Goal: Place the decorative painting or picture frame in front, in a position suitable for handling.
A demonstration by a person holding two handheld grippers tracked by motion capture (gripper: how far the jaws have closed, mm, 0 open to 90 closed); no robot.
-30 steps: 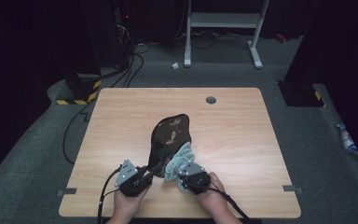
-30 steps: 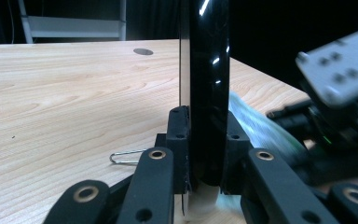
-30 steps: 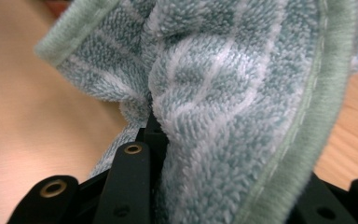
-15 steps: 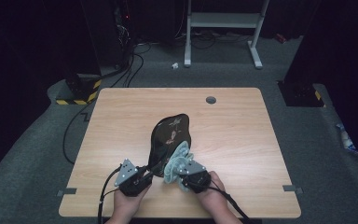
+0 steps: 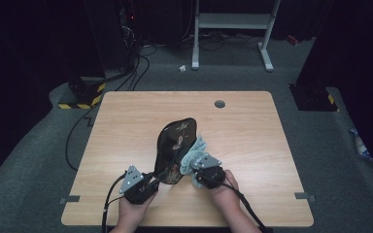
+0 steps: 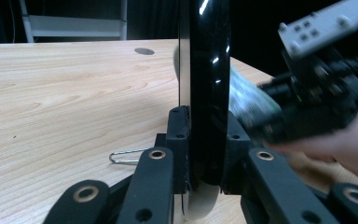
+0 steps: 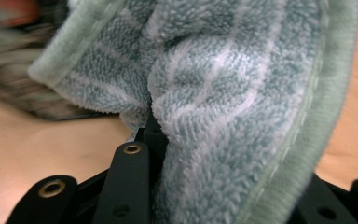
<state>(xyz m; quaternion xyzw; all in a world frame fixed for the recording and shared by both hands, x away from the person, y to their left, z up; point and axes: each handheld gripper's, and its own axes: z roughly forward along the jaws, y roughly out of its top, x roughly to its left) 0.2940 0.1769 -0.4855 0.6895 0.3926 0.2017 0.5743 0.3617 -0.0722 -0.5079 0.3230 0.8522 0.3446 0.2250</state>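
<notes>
The plate (image 5: 175,150) stands on edge near the bench's (image 5: 126,126) front edge, its lower rim pinched by the left claw (image 6: 204,154). It looks glossy, stiff and breakable, so it is best held at the rim. The right claw (image 7: 163,154), just right of the plate, is clamped on a soft, light towel (image 7: 223,93) that touches the plate's face

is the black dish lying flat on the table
No, the black dish stands on edge, clamped between the left tongs, its rim rising straight up.
</notes>
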